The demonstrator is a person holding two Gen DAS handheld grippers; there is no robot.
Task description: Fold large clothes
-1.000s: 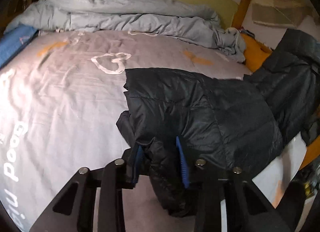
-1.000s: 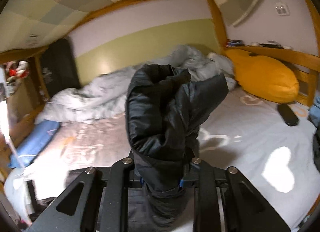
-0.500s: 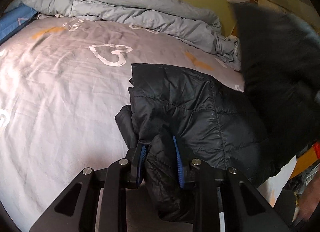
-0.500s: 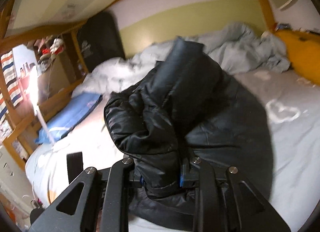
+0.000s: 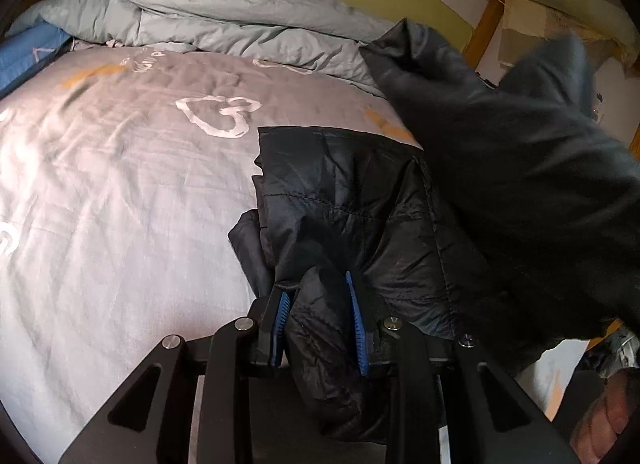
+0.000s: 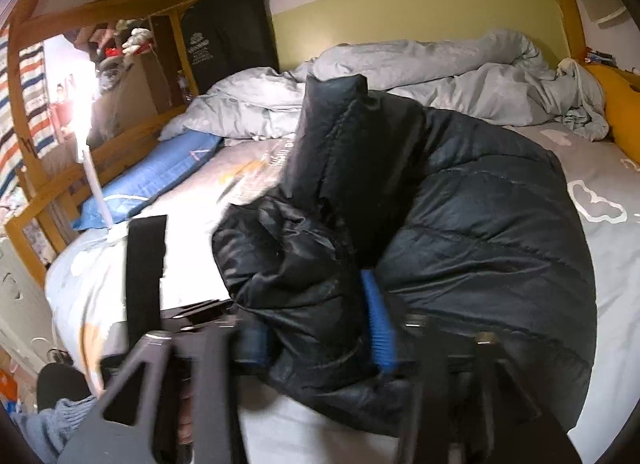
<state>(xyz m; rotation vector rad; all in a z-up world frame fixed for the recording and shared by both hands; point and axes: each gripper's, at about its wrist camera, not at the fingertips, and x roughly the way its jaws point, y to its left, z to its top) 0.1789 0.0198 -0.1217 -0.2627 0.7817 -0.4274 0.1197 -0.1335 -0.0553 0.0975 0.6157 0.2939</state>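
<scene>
Black and puffy, the jacket (image 5: pixel 360 200) is lying on the grey sheet (image 5: pixel 120 204) of the bed, at the near edge. Its cloth is shiny, with stitched lines across it and lots of wrinkles. One part is lying flat on the sheet. Another part is folding over the flat part and looks blurry in the left camera's view.

Beside the jacket, toward the blue pillow (image 6: pixel 160 180), the sheet is lying wide and bare, with white heart shapes on it. Past the jacket, at the far side of the bed, a grey blanket (image 5: pixel 224 16) is sitting in a heap against the green wall. Next to the blanket, an orange pillow (image 6: pixel 624 112) is resting. A wooden rail (image 6: pixel 60 188) is running along the bed just beyond the blue pillow.

The left gripper (image 5: pixel 320 312) is squeezing a bunched fold of the jacket between its blue pads (image 5: pixel 356 320), at the jacket's near edge.

The right gripper (image 6: pixel 316 332) is opening its jaws. A thick lump of the jacket is sitting between them, right beside one blue pad, and I cannot tell if the pads are pressing it. A tall piece of the jacket is standing up above this gripper.
</scene>
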